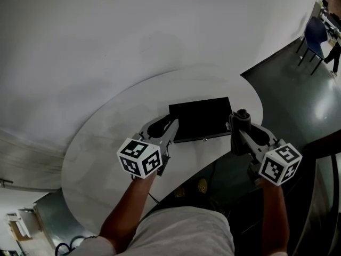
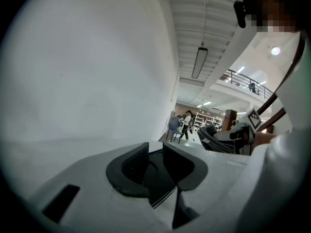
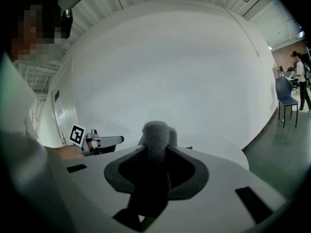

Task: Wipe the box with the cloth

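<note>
A flat black box (image 1: 200, 119) lies on the round white table (image 1: 106, 137). My left gripper (image 1: 171, 128) hovers at the box's left end; in the left gripper view (image 2: 155, 152) a gap shows between its jaws and nothing sits in it. My right gripper (image 1: 238, 122) is at the box's right end, shut on a rolled dark grey cloth (image 1: 242, 116). In the right gripper view the cloth (image 3: 155, 135) sticks up between the jaws and hangs down behind them. Each gripper also sees the other: the left gripper (image 3: 99, 142) and the right gripper (image 2: 228, 135).
A curved white wall stands behind the table. The table's front edge is close to the person's body, with shoes (image 1: 202, 185) visible below it. At the far right, on the dark floor, stand a blue chair (image 1: 315, 33) and a person (image 1: 335, 55).
</note>
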A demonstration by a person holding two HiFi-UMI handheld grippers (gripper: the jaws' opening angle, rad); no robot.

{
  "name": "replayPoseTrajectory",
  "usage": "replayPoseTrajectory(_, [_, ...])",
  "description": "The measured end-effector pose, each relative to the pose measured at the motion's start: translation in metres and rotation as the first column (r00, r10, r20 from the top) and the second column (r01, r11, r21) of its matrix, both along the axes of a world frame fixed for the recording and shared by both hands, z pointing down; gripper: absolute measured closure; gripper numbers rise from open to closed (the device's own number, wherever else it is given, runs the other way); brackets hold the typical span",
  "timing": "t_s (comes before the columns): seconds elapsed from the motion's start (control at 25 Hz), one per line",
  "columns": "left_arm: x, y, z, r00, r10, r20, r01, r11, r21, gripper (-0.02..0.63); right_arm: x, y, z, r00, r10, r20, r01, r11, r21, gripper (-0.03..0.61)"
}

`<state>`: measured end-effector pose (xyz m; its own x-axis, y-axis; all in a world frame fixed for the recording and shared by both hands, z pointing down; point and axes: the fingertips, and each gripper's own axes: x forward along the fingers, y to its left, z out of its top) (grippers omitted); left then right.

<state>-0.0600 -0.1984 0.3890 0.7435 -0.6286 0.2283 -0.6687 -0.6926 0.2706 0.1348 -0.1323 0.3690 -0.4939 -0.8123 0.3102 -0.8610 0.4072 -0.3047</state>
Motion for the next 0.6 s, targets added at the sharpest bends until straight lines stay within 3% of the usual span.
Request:
replayPoseTrajectory(0.24, [0.023, 0.023, -0.045, 0.996, 0.06, -0.066, -0.052, 0.991, 0.122, 0.54, -0.016, 0.008, -0.038, 0.998, -0.025, -0.053, 0.032, 0.99, 0.139, 0.479])
replayPoseTrajectory(0.44, [0.042, 0.047, -0.076, 0.988, 0.135, -0.071, -0.114, 0.963, 0.245, 0.563, -0.031, 0.015, -0.063, 0.997, -0.045, -0.069, 0.061, 0.966, 0.25, 0.479])
replayPoseTrajectory(0.6, [0.054, 0.054, -0.085, 0.983, 0.163, -0.089, -0.132, 0.95, 0.283, 0.581, -0.037, 0.018, -0.077, 0.996, -0.064, -0.061, 0.08, 0.944, 0.32, 0.479])
